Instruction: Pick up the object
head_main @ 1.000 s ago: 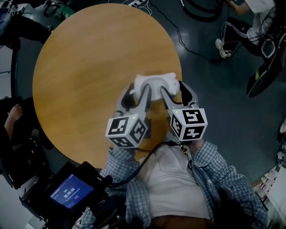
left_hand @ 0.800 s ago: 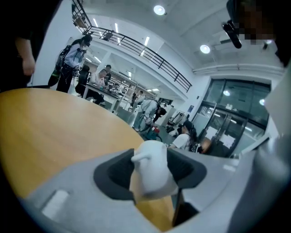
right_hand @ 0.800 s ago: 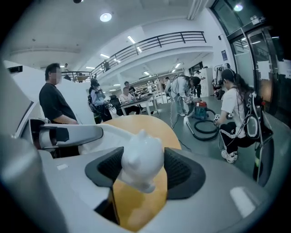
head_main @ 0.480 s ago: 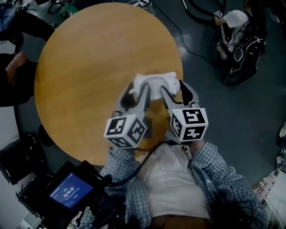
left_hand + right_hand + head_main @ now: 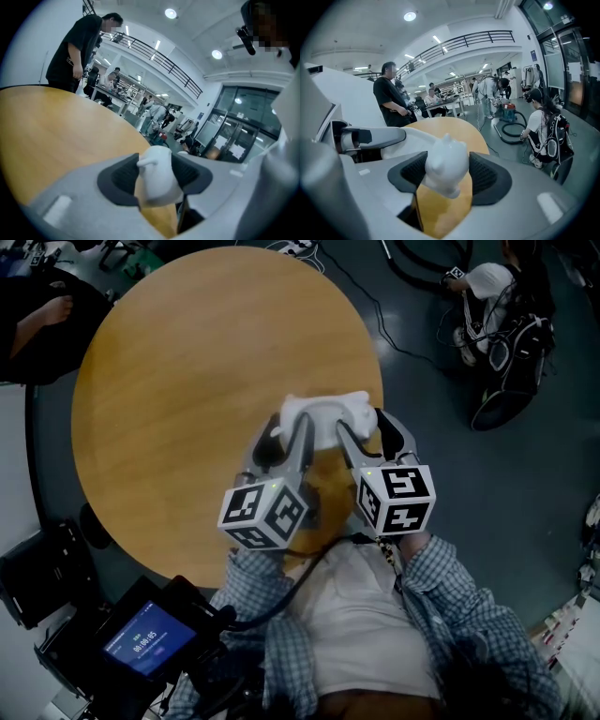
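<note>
Head view shows your white figurine (image 5: 326,414) over the round wooden table (image 5: 187,381), close to the edge nearest you. Your left gripper (image 5: 289,427) has its pads clamped on one end, and your right gripper (image 5: 367,427) is clamped on the other end.

The glossy white animal-shaped figurine (image 5: 323,416) is plain, unpatterned white against the round honey-yellow wood-grain counter (image 5: 187,362). The left claw (image 5: 289,430) and right claw (image 5: 367,430) are pale grey with black ribbed pads (image 5: 485,176); their cubes (image 5: 265,514) bear black-and-white square markers. The checked shirt sleeve (image 5: 450,568) is blue and white, the floor (image 5: 469,474) dark grey-blue.
</note>
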`<action>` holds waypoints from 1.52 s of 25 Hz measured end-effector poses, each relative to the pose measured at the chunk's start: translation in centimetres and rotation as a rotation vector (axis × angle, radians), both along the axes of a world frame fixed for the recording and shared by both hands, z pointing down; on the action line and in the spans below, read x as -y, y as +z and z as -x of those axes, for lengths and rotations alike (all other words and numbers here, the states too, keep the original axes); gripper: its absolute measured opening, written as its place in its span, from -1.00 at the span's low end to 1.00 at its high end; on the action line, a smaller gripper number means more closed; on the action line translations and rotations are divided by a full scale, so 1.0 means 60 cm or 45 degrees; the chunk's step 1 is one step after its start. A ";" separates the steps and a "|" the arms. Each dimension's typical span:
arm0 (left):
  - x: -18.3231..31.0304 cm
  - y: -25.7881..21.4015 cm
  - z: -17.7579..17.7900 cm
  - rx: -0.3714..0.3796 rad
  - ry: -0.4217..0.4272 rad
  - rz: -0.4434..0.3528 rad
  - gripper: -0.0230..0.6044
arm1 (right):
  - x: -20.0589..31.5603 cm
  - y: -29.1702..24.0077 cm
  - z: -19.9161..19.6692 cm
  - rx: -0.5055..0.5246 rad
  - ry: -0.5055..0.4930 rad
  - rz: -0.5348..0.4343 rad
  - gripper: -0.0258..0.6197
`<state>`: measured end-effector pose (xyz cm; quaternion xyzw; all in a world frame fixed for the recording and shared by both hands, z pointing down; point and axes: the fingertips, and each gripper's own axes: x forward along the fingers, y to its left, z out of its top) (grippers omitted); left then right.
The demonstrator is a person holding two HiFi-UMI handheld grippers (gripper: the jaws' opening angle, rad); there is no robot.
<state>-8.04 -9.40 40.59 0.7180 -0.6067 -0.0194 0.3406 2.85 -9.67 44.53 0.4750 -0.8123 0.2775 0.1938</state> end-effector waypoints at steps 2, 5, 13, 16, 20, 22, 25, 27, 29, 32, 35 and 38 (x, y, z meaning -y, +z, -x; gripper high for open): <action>-0.004 0.002 0.002 -0.003 0.000 -0.001 -0.25 | -0.004 0.002 0.002 -0.003 0.002 -0.001 -0.04; 0.003 0.000 -0.001 -0.002 0.000 -0.002 -0.25 | 0.003 0.000 -0.001 -0.007 -0.003 -0.001 -0.04; -0.001 0.002 -0.002 -0.010 -0.001 0.005 -0.25 | -0.001 0.000 -0.003 -0.018 -0.005 0.004 -0.04; -0.001 0.001 -0.003 -0.008 0.002 0.006 -0.25 | -0.002 0.000 -0.004 -0.015 -0.004 0.010 -0.04; -0.002 0.003 -0.005 -0.009 0.008 0.011 -0.25 | -0.003 0.001 -0.006 -0.022 -0.002 0.012 -0.04; -0.004 0.005 -0.004 -0.007 0.009 0.012 -0.25 | -0.006 0.003 -0.005 -0.020 -0.002 0.016 -0.04; -0.006 0.008 -0.002 -0.006 0.008 0.014 -0.26 | -0.008 0.007 -0.003 -0.017 0.000 0.019 -0.05; -0.003 0.006 -0.003 -0.007 0.008 0.014 -0.26 | -0.005 0.005 -0.005 -0.018 0.000 0.018 -0.05; 0.002 0.002 -0.008 -0.009 0.008 0.014 -0.26 | 0.001 0.001 -0.009 -0.019 -0.001 0.020 -0.05; 0.011 -0.003 -0.015 -0.009 0.004 0.014 -0.26 | 0.009 -0.003 -0.016 -0.017 -0.003 0.028 -0.04; 0.006 0.000 -0.014 -0.009 0.006 0.017 -0.26 | 0.004 -0.001 -0.015 -0.019 -0.001 0.031 -0.04; -0.003 0.005 -0.009 -0.011 0.008 0.020 -0.26 | -0.005 0.004 -0.010 -0.020 0.002 0.033 -0.05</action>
